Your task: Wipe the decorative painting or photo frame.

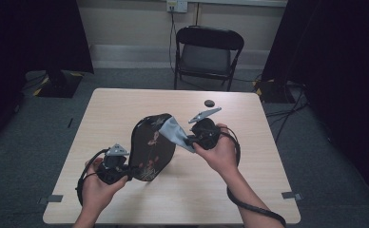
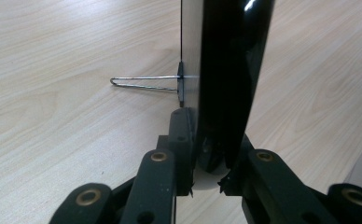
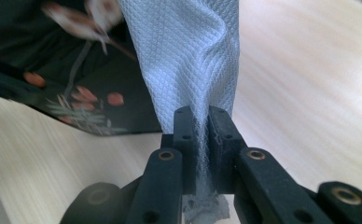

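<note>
A person's two hands come in from the near edge of a pale wooden table (image 1: 125, 104), each holding a black two-jaw gripper. Nearest, the left gripper (image 1: 131, 173) is clamped on the lower rim of a black oval plaque (image 1: 150, 149) painted with flowers, holding it upright on edge, its long axis rising away from the jaws; a wire stand (image 2: 144, 83) juts from its back. Farther in, the right gripper (image 1: 188, 141) pinches a grey-blue cloth (image 1: 173, 130), which stretches up and left from its jaws to drape over the plaque's top edge. The right hand is nearer that top edge, likely for wiping. Beyond lie a small dark disc (image 1: 209, 103) and an empty folding chair (image 1: 207, 56).
</note>
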Tool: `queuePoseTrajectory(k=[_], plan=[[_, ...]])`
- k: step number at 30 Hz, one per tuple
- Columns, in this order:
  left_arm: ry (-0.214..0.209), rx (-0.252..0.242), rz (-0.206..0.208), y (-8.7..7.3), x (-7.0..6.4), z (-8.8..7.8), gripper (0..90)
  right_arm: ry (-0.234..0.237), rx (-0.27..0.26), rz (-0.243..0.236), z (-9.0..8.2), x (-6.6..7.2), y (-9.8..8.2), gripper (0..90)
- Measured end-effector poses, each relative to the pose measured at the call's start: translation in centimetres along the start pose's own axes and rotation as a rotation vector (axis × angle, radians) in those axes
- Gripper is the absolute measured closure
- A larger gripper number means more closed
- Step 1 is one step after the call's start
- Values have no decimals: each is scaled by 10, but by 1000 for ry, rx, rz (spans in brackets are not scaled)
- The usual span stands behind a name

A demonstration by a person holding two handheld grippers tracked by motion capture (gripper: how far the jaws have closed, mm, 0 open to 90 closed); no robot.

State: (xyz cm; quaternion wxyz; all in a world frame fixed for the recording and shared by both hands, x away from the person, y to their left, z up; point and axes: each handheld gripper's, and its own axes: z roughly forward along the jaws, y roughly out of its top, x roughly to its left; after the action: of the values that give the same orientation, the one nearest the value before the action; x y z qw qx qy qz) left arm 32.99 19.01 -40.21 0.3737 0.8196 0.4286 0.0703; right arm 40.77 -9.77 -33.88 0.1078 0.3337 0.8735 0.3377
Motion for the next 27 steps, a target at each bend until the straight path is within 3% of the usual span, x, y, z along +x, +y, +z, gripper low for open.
queuePoseTrajectory(k=[16,27], plan=[[0,1,3,0,0,0,789,63,141,92,75,-2,-65,833],[2,0,0,0,0,0,789,59,209,83,81,-2,-84,833]])
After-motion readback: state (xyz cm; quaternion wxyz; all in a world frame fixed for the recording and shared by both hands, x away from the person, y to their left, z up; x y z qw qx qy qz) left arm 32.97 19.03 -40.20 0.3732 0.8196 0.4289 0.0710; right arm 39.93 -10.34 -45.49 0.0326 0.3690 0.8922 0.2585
